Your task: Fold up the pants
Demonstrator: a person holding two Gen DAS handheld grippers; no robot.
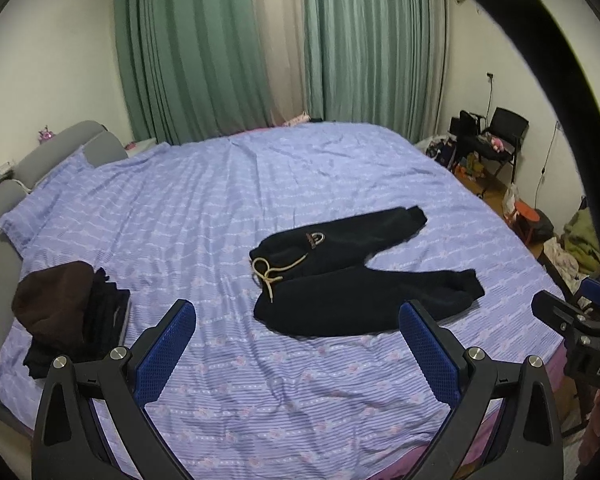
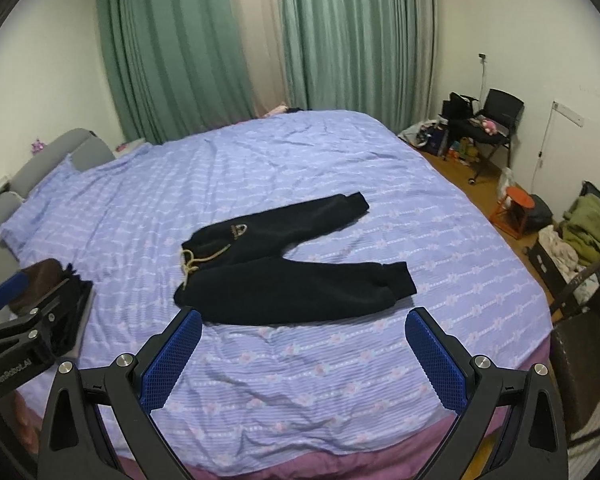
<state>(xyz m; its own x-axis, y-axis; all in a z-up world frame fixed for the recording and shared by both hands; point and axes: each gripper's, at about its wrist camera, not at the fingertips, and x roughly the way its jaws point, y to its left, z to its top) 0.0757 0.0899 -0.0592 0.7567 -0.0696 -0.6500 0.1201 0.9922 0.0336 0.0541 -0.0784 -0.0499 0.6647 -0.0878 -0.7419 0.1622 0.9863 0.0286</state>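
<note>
We are holding the left gripper [image 1: 298, 314] and right gripper [image 2: 304, 322] spread wide, grasping nothing, above the bed [image 2: 300, 380]; the pants [image 2: 284, 264] are lying unfolded mid-frame.

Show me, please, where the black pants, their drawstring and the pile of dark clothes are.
black pants [image 2: 300, 288], right wrist view, on the nearer leg.
drawstring [image 1: 266, 270], left wrist view, on the beige knot at the waistband.
pile of dark clothes [image 1: 60, 304], left wrist view, on the brown top garment.
</note>
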